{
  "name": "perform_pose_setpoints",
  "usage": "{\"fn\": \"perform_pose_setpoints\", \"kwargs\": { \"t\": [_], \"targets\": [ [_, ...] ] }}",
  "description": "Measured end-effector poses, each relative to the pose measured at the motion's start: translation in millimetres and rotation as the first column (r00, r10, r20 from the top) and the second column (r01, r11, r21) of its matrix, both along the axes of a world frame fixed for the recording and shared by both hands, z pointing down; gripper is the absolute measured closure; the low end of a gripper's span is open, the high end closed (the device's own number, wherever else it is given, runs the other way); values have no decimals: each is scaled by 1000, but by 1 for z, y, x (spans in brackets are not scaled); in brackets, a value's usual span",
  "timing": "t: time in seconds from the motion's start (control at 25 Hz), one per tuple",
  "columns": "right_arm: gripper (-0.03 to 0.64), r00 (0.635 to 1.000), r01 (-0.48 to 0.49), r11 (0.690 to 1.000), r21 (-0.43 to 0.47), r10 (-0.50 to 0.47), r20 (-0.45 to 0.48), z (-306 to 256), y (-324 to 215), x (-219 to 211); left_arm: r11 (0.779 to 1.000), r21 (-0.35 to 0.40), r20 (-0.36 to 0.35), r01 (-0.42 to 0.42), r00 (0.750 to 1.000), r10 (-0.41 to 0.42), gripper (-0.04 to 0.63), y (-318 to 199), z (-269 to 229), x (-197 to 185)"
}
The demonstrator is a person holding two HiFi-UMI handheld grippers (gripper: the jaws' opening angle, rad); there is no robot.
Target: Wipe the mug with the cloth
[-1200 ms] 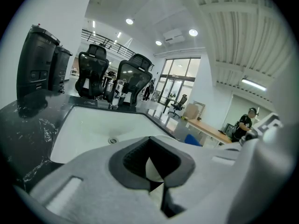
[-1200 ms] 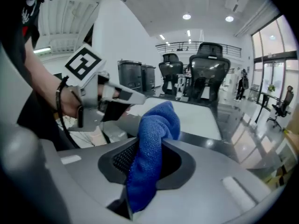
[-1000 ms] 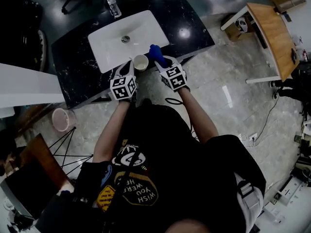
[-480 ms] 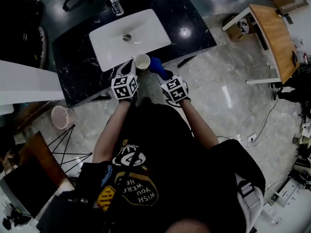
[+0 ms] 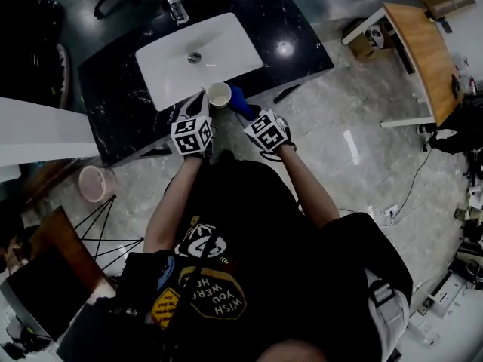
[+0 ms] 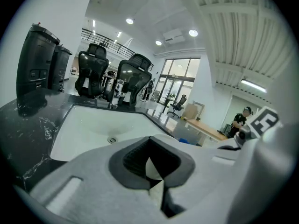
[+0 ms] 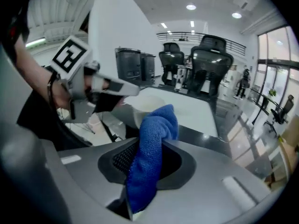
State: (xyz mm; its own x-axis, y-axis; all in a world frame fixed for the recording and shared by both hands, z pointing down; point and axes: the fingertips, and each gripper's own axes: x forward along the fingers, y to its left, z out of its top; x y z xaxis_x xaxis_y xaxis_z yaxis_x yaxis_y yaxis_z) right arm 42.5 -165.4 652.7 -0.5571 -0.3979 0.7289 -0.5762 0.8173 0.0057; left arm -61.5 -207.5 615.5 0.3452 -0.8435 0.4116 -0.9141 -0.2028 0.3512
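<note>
**Mug [image 5: 219, 94] and cloth [image 5: 238, 99] meet at the surface's front edge**

The left gripper [image 6: 154, 169] has its jaws clenched on a pale part of the mug. It holds the mug upright, mouth open to the head view, over the front edge of the dark marbled surface [image 5: 294, 44], just at the near rim of the white sink [image 5: 226, 47]. The right gripper [image 7: 145, 167] has its jaws grasping the blue cloth, which bunches up between them and pokes out past their tips. That free end sits right beside the mug's side, on the person's right. Whether it touches the mug cannot be told. Both grippers are close together in front of the person's chest.
</note>
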Motion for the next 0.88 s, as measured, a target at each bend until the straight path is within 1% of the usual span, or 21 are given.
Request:
{"fn": "perform_pose_setpoints", "kwargs": {
  "t": [0.08,0.12,0.16,0.2,0.24,0.28,0.36,0.4,0.44,0.52,0.64,0.72,0.76,0.8,0.84,0.88],
  "targets": [
    [526,991,128,992,-6,-128,-26,5,28,-12,1000,0,4,0,1000,0,592,0,0,0],
    [526,984,170,985,-12,-171,-41,7,39,-13,1000,1,8,-1,1000,1,592,-1,0,0],
    [526,982,183,983,-14,-183,-56,9,43,-9,1000,1,13,-4,1000,4,592,-1,0,0],
    [526,986,156,988,-9,-156,-65,8,39,-2,1000,2,17,-8,1000,8,592,0,0,1],
    [526,994,92,996,-1,-92,-58,6,28,7,1000,2,20,-11,1000,11,592,0,0,1],
    [526,999,5,1000,9,-5,-39,2,13,17,1000,3,21,-13,1000,13,592,1,0,1],
    [526,988,-151,988,32,151,-1,-9,-20,33,1000,2,19,-9,1000,9,592,2,1,-1],
    [526,981,-193,980,43,193,6,-13,-32,36,1000,2,16,-6,1000,6,592,3,1,-1],
    [526,979,-206,977,51,206,7,-16,-40,36,1000,3,13,-2,1000,2,592,3,2,-2],
    [526,987,-161,986,50,161,2,-16,-38,24,1000,5,10,2,1000,-2,592,3,2,-2],
    [526,1000,-11,999,32,12,-15,-10,-3,-2,1000,6,9,5,1000,-5,592,3,2,-2],
    [526,996,88,996,21,-87,-23,-5,23,-14,1000,7,9,6,1000,-6,592,2,2,-2],
    [526,993,115,993,19,-114,-26,-3,31,-15,1000,7,10,6,1000,-6,592,2,1,-2],
    [526,993,114,993,20,-114,-29,-1,32,-11,1000,7,11,4,1000,-4,592,2,1,-2],
    [526,996,82,996,21,-82,-27,-1,27,-4,1000,8,12,2,1000,-2,592,2,1,-2],
    [526,1000,22,999,25,-22,-16,-3,15,6,1000,7,15,1,1000,-1,592,2,1,-2]
  ]
}}
